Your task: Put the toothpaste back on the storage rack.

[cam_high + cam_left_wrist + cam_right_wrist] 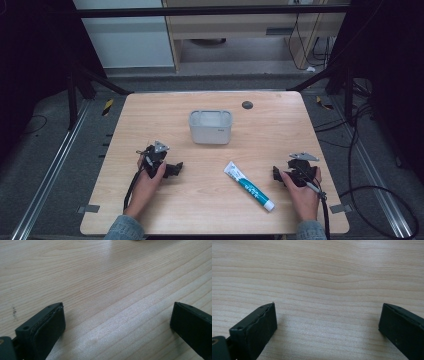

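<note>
So our left tongs (176, 169) rest on the bench (150, 125) with jaws apart and empty, the one grey bin (210, 127) sits mid-bench, and the one toothpaste tube (249, 185) lies diagonally just left of our right tongs (276, 175), also apart and empty. We'd likely grip the tube across its middle, jaws square to its length.
</note>
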Action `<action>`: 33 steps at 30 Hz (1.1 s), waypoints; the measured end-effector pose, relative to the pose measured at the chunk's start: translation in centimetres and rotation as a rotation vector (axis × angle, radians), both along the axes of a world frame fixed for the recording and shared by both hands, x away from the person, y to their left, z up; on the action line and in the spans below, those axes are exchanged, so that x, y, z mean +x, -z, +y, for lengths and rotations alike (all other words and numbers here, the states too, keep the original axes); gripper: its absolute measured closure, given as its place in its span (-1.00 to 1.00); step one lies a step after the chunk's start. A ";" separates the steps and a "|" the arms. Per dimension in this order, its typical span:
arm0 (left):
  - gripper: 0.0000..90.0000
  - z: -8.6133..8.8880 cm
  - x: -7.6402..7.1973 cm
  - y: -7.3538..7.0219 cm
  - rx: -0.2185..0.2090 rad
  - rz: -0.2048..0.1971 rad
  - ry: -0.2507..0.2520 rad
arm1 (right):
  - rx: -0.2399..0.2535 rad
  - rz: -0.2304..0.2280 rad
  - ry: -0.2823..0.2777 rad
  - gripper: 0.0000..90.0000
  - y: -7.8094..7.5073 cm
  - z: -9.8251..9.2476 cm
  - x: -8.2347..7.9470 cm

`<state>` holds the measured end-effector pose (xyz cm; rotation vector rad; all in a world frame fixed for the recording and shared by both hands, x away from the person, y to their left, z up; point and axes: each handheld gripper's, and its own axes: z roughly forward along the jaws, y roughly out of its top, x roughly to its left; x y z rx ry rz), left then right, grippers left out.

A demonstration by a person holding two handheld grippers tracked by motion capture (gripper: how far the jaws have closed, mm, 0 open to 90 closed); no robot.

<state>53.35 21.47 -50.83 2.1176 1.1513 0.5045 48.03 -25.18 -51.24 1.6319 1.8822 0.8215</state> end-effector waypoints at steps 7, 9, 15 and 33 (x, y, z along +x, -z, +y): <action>-1.00 0.0 0.0 0.0 0.000 0.000 0.000 | -0.015 -0.025 -0.041 -0.66 -0.9 0.3 -0.8; -1.00 0.0 0.0 0.0 -0.001 0.000 -0.001 | -0.017 -0.058 -0.064 -0.57 -1.9 0.7 -1.4; -1.00 0.0 0.0 0.0 0.000 0.000 -0.001 | -0.059 -0.113 -0.198 -0.42 -4.8 3.7 -4.0; -1.00 0.0 0.0 0.0 -0.003 -0.001 -0.003 | -0.214 0.074 -0.504 -0.27 -6.3 12.5 -5.6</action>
